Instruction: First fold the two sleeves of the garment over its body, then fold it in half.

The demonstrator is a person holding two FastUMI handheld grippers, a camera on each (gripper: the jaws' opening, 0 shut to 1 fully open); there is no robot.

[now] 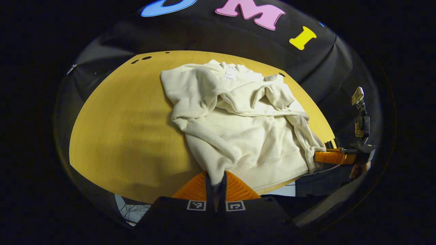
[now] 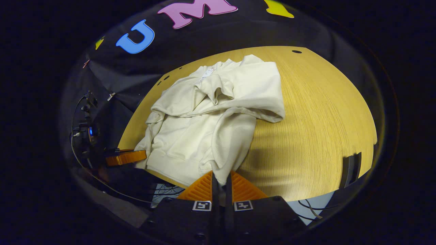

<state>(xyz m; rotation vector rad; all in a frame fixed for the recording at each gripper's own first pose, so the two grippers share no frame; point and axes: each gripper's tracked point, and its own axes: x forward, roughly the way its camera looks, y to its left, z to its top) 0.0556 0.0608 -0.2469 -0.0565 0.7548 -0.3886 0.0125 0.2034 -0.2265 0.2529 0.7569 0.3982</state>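
- Left gripper (image 1: 216,183), fingers pressed together on a pinch of cream fabric at the near hem corner of the sweatshirt (image 1: 245,126); the cloth rises from between the fingertips and runs away up the garment's side.
- Right gripper (image 2: 220,183) — likewise clamped on the hem at the opposite near corner, a fold of fabric caught between its fingers. From the left gripper view it shows far off at the table's edge (image 1: 332,156), a hand behind it.
- The sweatshirt lies on the wooden table (image 1: 119,129), collar and neck tag (image 1: 231,73) at the far end, hem toward the grippers.
- Both sleeves (image 1: 272,95) appear already crossed over the chest, a cuff bunched near the middle — so the sleeve step looks done, and the halving fold is in hand.
- Next move, as judged: lift both corners together and carry the hem toward the collar, keeping the edge taut so the loose sleeves do not slide out.
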